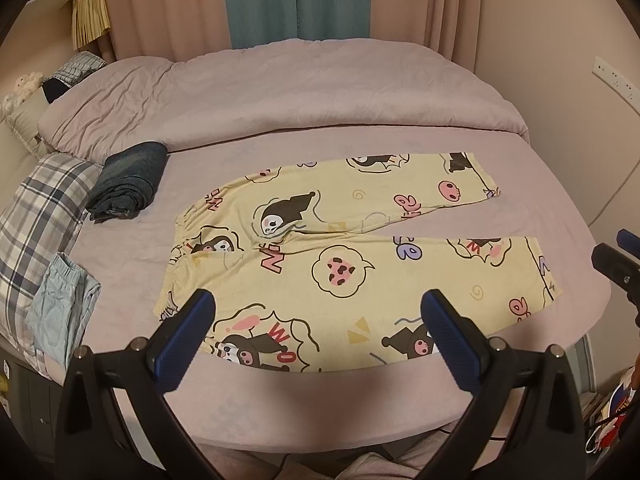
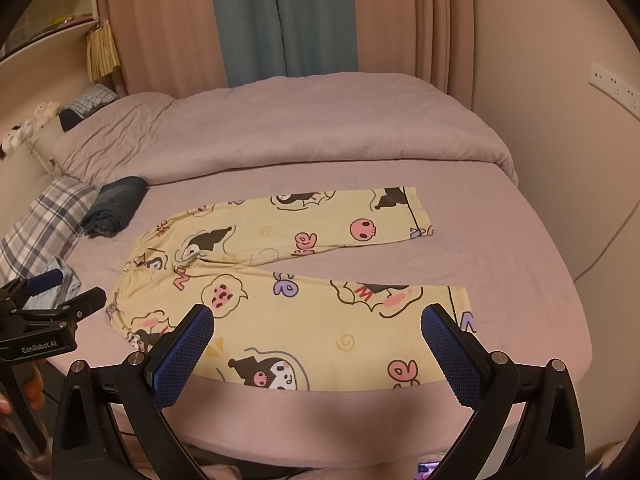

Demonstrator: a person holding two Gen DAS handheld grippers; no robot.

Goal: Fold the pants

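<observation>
Both grippers, left (image 1: 318, 306) and right (image 2: 317, 322), hover spread wide above yellow cartoon-print cotton pants (image 1: 344, 264); pinching only one layer risks a crooked, bunched fold.

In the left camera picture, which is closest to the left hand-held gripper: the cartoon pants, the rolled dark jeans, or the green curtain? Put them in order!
From the left hand-held gripper:
1. Yellow cartoon pants, flat on the bed right under it.
2. Rolled dark jeans, farther back on the left.
3. Green curtain, behind the bed, farthest.
</observation>
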